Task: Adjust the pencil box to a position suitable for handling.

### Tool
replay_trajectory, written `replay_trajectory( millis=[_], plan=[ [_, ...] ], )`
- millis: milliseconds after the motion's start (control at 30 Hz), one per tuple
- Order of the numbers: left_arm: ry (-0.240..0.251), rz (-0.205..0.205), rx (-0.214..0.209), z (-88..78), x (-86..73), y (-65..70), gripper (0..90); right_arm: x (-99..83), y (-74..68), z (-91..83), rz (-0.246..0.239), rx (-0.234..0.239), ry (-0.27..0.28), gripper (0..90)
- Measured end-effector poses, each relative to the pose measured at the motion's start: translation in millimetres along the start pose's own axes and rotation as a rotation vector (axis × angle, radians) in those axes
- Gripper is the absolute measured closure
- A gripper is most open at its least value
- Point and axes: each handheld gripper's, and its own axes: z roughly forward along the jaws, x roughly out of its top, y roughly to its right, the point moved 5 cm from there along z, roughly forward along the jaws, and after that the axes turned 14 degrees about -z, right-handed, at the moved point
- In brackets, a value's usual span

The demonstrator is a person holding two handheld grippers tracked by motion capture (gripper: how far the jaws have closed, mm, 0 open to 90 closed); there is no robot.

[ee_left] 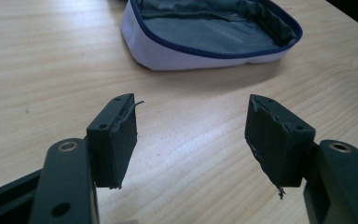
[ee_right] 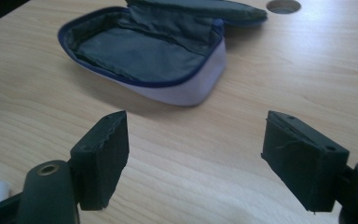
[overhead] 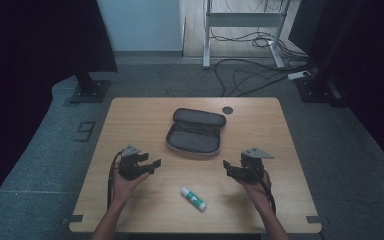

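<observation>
High view puts the pouch [overhead: 196, 132] at the middle of the counter [overhead: 130, 115], unzipped, its lid flap folded back toward twelve o'clock. A glue stick [overhead: 194, 198] lies flat on the wood at about six o'clock from the pouch, well apart from it and between the two hands. The left claw [overhead: 155, 163] hangs at about eight o'clock from the pouch, the right claw [overhead: 226, 164] at about four o'clock; both point inward, both are spread wide with nothing between the pads, and neither touches the pouch or the stick.

The pouch looks soft and light — fabric walls, a grey lining that wrinkles, a blue zip line round the rim [ee_left: 205, 52]. It will likely sag and slide if pushed, so a pinch on the near rim wall or the flap edge seems best, one claw steadying it. The stick is probably a light, stiff plastic cylinder, smooth and apt to roll; taking it across the middle of the barrel looks safest.

The stick shows a green band on its white barrel, but any writing is too small to read. No brand mark shows on the pouch.
</observation>
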Motion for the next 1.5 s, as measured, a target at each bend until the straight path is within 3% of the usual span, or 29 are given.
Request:
replay_trajectory(
  millis=[467, 967, 1233, 1500],
  plan=[
    [0.013, 0.007, -0.011, 13.7, 29.4, 8.1, 34.5, 31.3, -5.1, 20.8, -0.039, 0.010, -0.002, 26.4],
    [0.000, -0.019, -0.004, 34.4, 42.6, 4.0, 35.6, 39.7, -8.5, 47.4, -0.054, 0.009, -0.039, 30.3],
    [0.010, -0.024, 0.020, 44.4, 52.9, 0.2, 35.7, 37.8, -3.9, 64.1, -0.031, 0.002, -0.048, 31.6],
    [-0.013, -0.034, 0.043, 61.6, 55.9, -3.9, 35.8, 42.0, -0.6, 76.8, -0.015, -0.002, -0.077, 31.9]
  ],
)
